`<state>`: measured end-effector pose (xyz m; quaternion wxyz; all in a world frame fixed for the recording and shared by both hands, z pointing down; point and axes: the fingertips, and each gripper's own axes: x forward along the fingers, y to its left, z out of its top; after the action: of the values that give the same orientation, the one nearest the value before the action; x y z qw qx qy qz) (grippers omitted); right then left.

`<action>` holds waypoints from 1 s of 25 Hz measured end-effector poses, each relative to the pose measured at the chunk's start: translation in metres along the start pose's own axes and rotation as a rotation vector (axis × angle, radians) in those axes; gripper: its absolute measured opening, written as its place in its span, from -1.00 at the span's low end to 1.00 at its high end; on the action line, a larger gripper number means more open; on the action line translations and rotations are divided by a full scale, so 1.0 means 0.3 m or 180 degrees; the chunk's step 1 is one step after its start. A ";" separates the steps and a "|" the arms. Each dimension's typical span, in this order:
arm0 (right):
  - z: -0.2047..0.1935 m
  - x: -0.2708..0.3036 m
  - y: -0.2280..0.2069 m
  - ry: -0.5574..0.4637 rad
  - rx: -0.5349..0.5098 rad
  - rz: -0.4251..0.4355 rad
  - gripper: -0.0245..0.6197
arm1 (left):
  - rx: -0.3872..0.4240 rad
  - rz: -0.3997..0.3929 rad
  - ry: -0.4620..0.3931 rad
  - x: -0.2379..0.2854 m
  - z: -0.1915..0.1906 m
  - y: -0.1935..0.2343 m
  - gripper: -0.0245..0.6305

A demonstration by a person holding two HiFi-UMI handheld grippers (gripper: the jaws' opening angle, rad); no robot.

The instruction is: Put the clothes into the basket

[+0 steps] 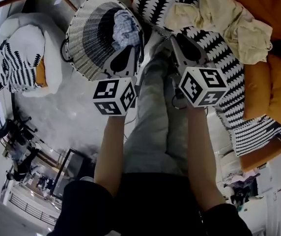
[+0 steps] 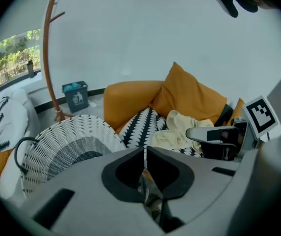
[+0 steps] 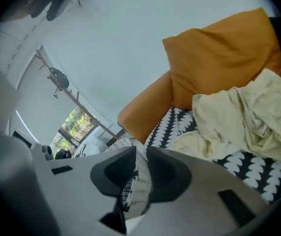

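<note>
A white woven basket [image 1: 89, 38] lies tilted on the floor beside the sofa, with a blue-and-white garment [image 1: 126, 27] inside it. My left gripper [image 1: 133, 48] hovers at the basket's right rim, shut with nothing between its fingers; in the left gripper view its tips [image 2: 144, 149] meet above the basket [image 2: 67, 141]. My right gripper [image 1: 176, 38] hangs over the black-and-white blanket [image 1: 224, 70], its jaws a narrow gap apart and empty [image 3: 141, 154]. A crumpled cream cloth [image 1: 229, 18] [image 3: 243, 114] [image 2: 180, 129] lies on the blanket, ahead and to the right of the right gripper.
The orange sofa with its cushion [image 3: 219, 58] runs along the right. A white armchair [image 1: 27, 48] with a striped pillow stands left of the basket. A wooden coat stand [image 2: 47, 58] and a blue bin [image 2: 75, 96] are by the wall. Grey-trousered legs [image 1: 155, 127] are below the grippers.
</note>
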<state>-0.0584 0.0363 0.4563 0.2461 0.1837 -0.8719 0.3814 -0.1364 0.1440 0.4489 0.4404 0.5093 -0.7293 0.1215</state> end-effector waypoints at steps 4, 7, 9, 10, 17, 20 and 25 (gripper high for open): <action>0.042 -0.094 -0.138 -0.0245 0.0270 -0.0286 -0.81 | 0.0333 -0.0279 0.0114 0.075 0.050 -0.130 -0.89; 0.066 -0.177 -0.249 -0.0384 0.0408 -0.0531 -0.83 | 0.0497 -0.0453 0.0190 0.141 0.077 -0.232 -0.90; 0.071 -0.238 -0.315 -0.0500 0.0476 -0.0725 -0.84 | 0.0605 -0.0597 0.0251 0.188 0.089 -0.299 -0.90; 0.073 -0.268 -0.347 -0.0579 0.0534 -0.0799 -0.83 | 0.0662 -0.0678 0.0278 0.211 0.091 -0.334 -0.90; 0.062 -0.471 -0.601 -0.0960 0.0906 -0.1440 -0.79 | 0.1026 -0.0992 0.0483 0.343 0.090 -0.546 -0.89; 0.051 -0.548 -0.693 -0.1053 0.1086 -0.1666 -0.46 | 0.1147 -0.1051 0.0577 0.389 0.092 -0.603 -0.89; 0.059 -0.612 -0.792 -0.1102 0.1186 -0.1893 -0.29 | 0.1298 -0.1078 0.0683 0.471 0.109 -0.667 -0.88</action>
<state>0.2061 -0.1051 0.4779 0.1576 0.5315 -0.7251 0.4085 0.0037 -0.0568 0.4838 0.4175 0.6862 -0.5435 0.2437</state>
